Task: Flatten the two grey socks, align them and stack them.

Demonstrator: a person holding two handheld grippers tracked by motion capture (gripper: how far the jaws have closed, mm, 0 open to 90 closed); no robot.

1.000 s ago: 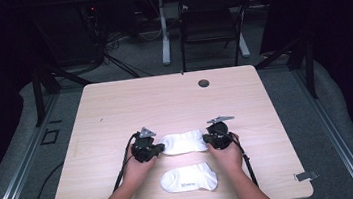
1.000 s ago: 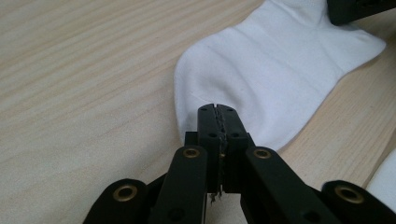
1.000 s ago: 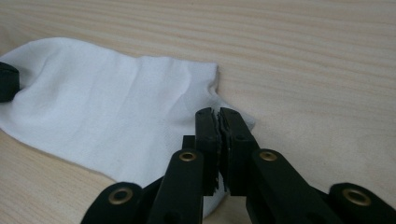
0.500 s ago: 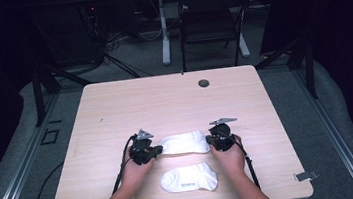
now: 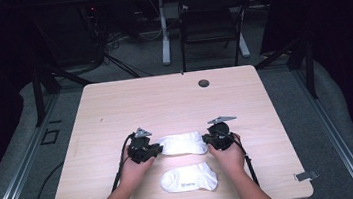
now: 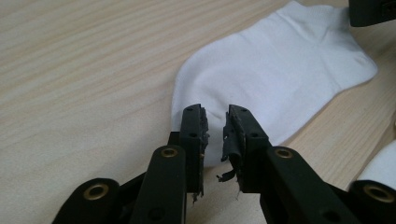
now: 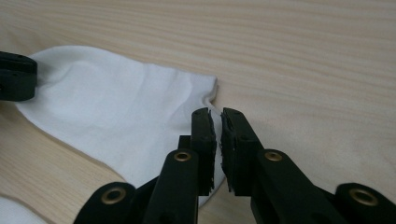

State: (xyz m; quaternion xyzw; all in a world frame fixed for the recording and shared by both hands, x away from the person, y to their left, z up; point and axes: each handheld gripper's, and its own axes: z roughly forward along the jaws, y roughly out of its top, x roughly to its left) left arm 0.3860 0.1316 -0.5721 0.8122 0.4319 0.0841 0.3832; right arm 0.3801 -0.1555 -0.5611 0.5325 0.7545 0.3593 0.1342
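Observation:
Two white socks lie on the wooden table [image 5: 165, 106]. The far sock [image 5: 182, 144] stretches flat between my grippers, and the near sock [image 5: 189, 178] lies in front of it. My left gripper [image 5: 159, 148] is at the far sock's left end. In the left gripper view its jaws [image 6: 216, 116] stand slightly apart over the sock [image 6: 271, 70]; they have just been opening. My right gripper [image 5: 207, 141] is at the right end. Its jaws [image 7: 217, 116] show a thin gap at the cuff edge of the sock [image 7: 116, 107], also just opened. Neither pair presses the fabric.
A dark round grommet [image 5: 204, 83] sits near the table's far edge. Behind the table stand a black chair [image 5: 211, 20] and a desk leg with cables on the floor. Bare wood stretches to the left, right and far side of the socks.
Both hands stay at the ends of the far sock, and both socks lie where they were. No clear shift is visible from above.

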